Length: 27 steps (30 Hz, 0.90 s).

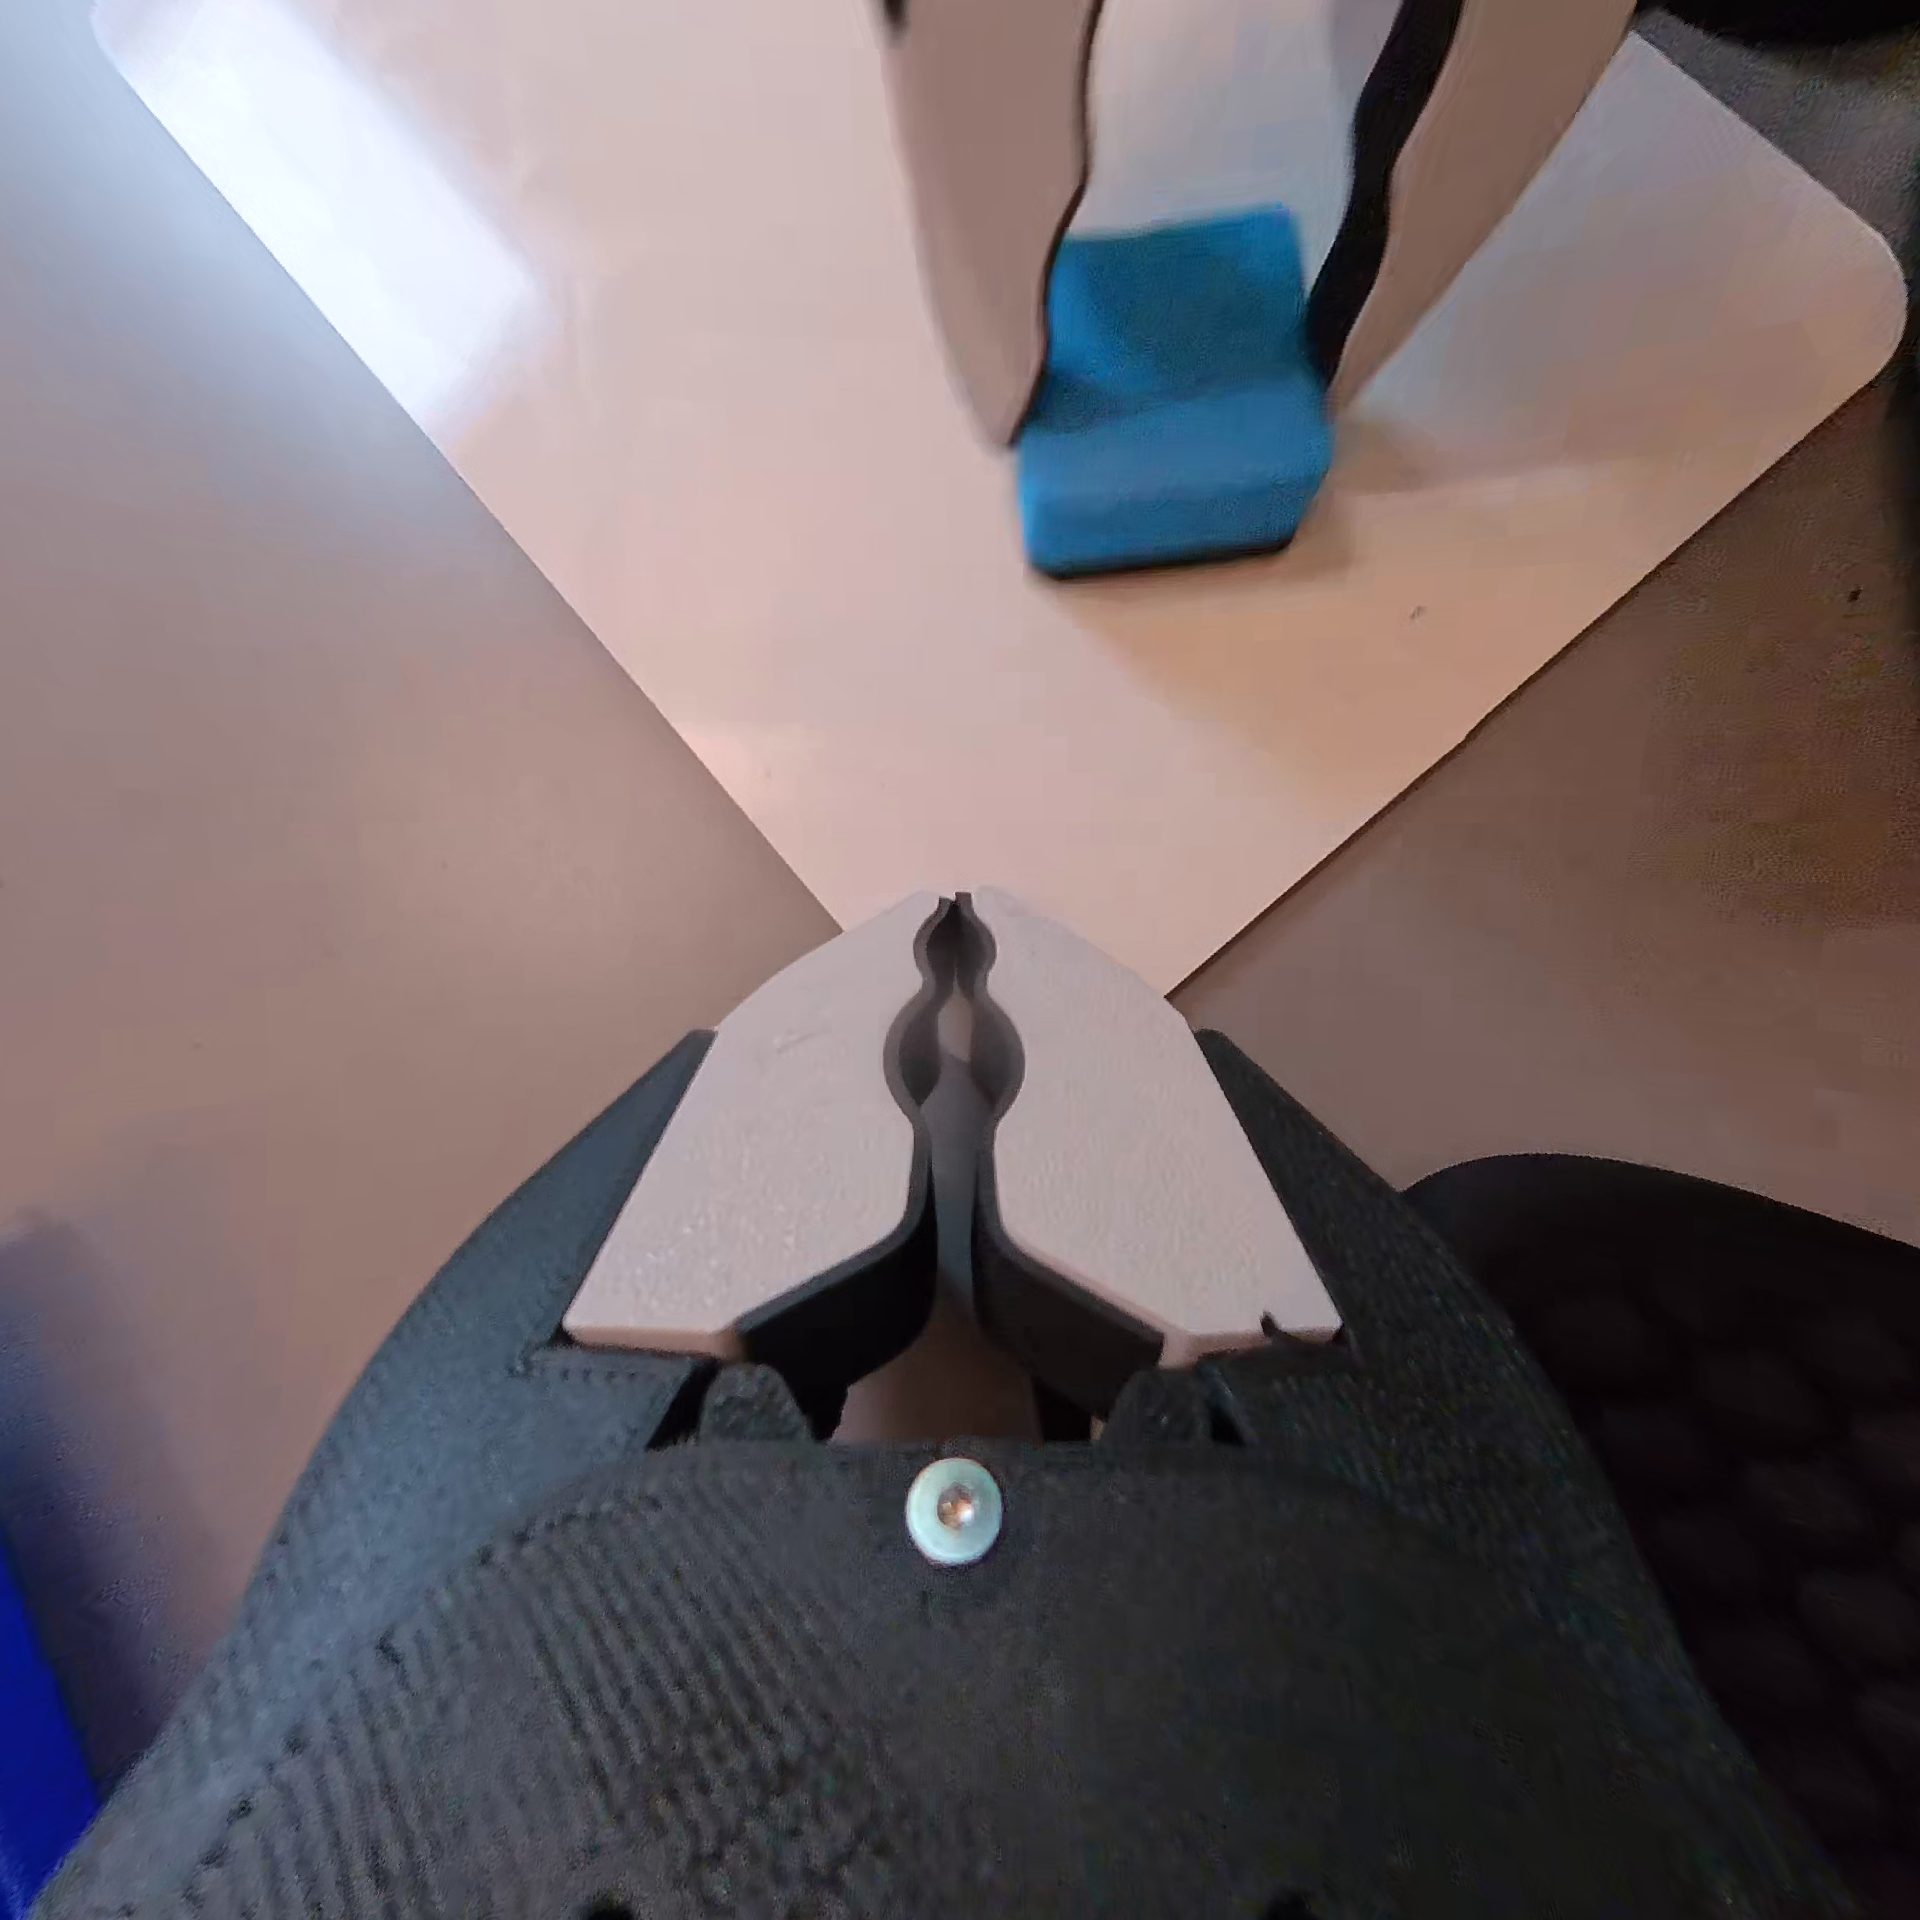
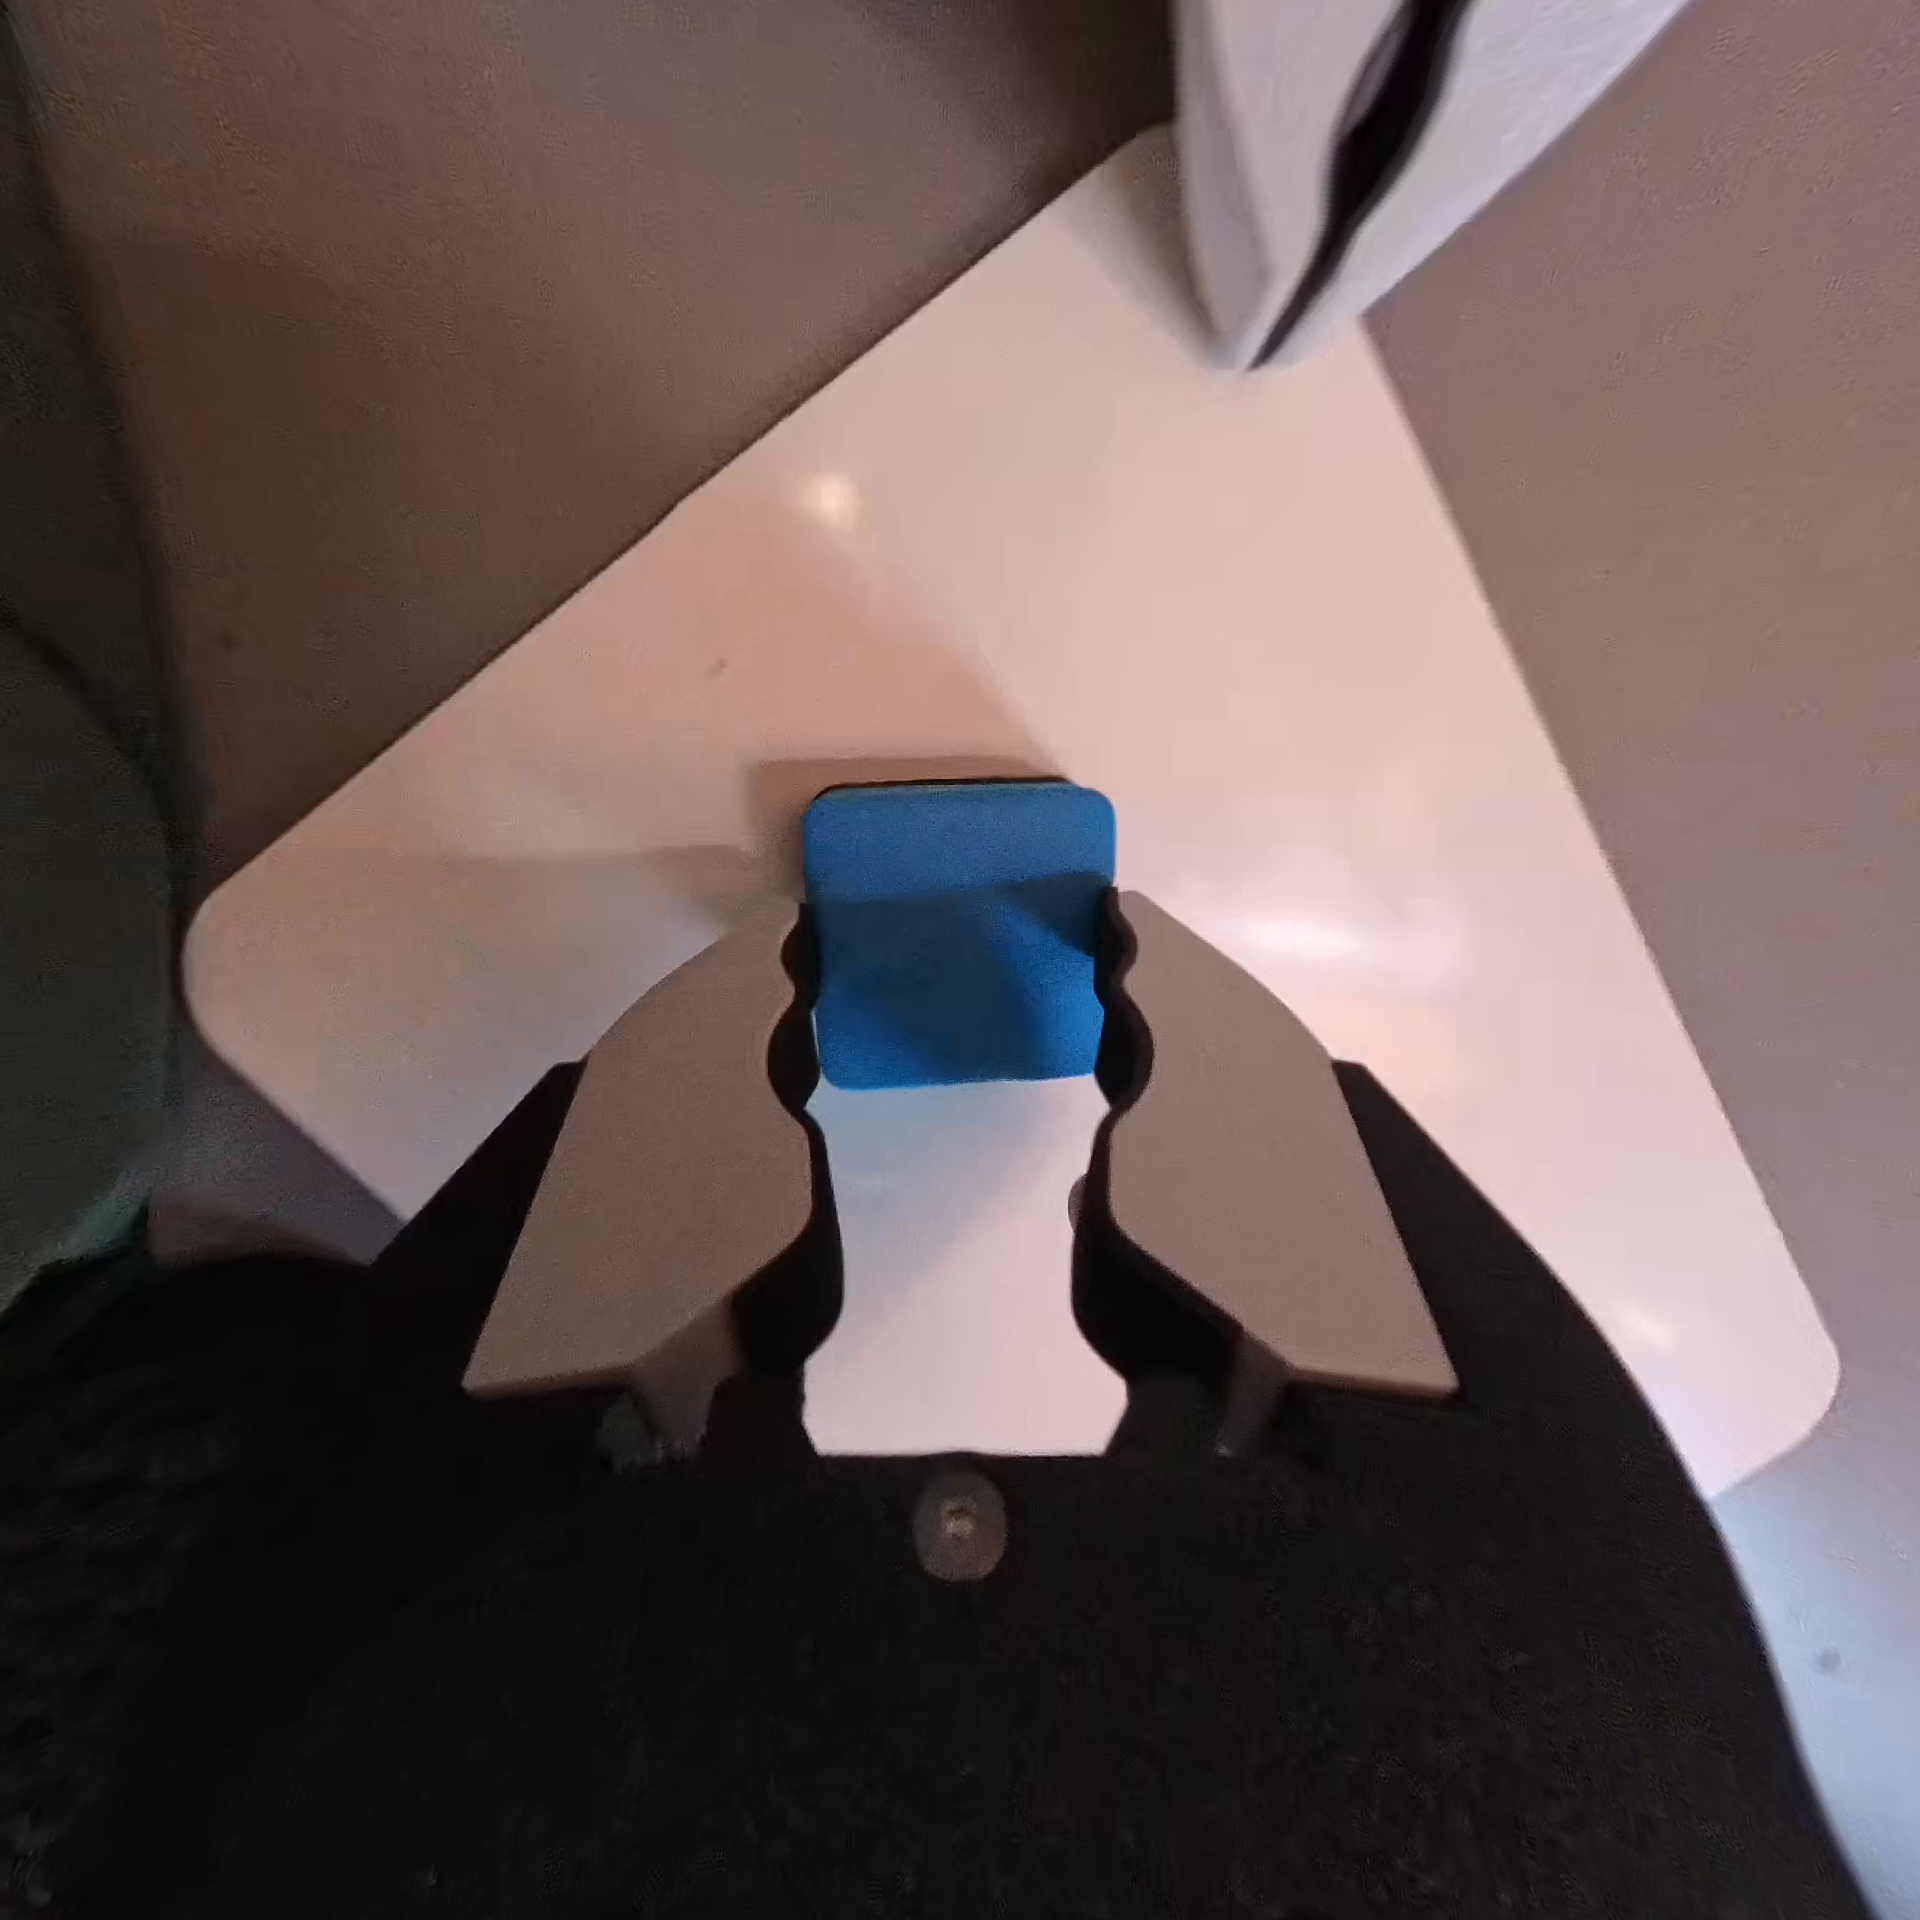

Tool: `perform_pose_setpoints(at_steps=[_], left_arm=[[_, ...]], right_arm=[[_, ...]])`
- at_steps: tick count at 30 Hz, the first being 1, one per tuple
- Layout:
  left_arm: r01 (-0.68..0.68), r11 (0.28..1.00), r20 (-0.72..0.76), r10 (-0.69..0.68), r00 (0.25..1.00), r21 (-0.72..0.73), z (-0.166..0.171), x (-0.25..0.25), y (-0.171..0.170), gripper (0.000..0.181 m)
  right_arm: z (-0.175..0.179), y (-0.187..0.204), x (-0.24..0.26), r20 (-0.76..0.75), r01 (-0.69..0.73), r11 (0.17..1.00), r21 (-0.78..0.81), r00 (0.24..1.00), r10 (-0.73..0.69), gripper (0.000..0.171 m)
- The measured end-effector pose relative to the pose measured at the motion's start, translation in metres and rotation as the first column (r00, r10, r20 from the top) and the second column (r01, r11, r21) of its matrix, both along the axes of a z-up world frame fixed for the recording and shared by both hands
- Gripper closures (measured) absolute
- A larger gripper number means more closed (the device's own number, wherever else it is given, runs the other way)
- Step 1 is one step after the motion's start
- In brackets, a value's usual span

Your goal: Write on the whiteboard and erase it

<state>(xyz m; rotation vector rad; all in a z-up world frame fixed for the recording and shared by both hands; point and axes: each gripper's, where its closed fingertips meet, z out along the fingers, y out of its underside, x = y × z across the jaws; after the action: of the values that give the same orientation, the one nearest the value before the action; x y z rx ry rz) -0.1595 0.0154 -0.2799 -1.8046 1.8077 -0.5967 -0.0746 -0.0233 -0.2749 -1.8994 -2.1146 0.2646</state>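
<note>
Big brown table (image 1: 312,831) underneath. On top, a flat white whiteboard (image 2: 1195,727), bare, with no marks to see. On the whiteboard, a small blue eraser (image 2: 956,935) with a dark bottom.

Looks like the rubbing-out step, nearly done. Next: maybe slide the eraser over any spot missed, pressing flat and soft, or lift away.

Right gripper (image 2: 956,977) partly open, squeezing the eraser from both sides, near its back half. Left gripper (image 1: 961,909) closed up tight, holding nothing, tips over the near corner of the whiteboard, well apart from the eraser.
</note>
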Motion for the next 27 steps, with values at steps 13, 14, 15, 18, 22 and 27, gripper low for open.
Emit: perform_pose_setpoints(at_steps=[13,14,15,18,22,27], left_arm=[[0.005,1.0,0.007,-0.005,1.0,0.001,0.0,0.001,-0.002,0.181],[0.005,1.0,0.007,-0.005,1.0,0.001,0.0,0.001,-0.002,0.181],[0.006,1.0,0.006,-0.006,1.0,0.001,0.0,0.001,-0.002,0.181],[0.015,1.0,0.007,-0.014,1.0,-0.005,0.0,0.001,-0.004,0.181],[0.019,1.0,0.007,-0.019,1.0,-0.003,0.0,0.003,-0.006,0.181],[0.019,1.0,0.017,-0.018,1.0,-0.023,0.0,0.002,-0.006,0.18]], right_arm=[[0.0,-0.032,-0.04,-0.115,-0.095,0.995,-0.015,0.989,0.093,0.119],[0.0,-0.05,-0.036,-0.112,-0.136,0.99,-0.023,0.985,0.133,0.119],[0.0,-0.059,-0.024,-0.1,-0.141,0.989,-0.036,0.985,0.137,0.119],[0.0,-0.008,0.025,-0.023,0.051,0.999,-0.007,0.998,-0.051,0.119],[0.0,0.047,-0.019,-0.144,0.149,0.989,-0.004,0.978,-0.148,0.119],[0.0,-0.046,-0.005,-0.077,-0.062,0.997,-0.046,0.995,0.059,0.119]])
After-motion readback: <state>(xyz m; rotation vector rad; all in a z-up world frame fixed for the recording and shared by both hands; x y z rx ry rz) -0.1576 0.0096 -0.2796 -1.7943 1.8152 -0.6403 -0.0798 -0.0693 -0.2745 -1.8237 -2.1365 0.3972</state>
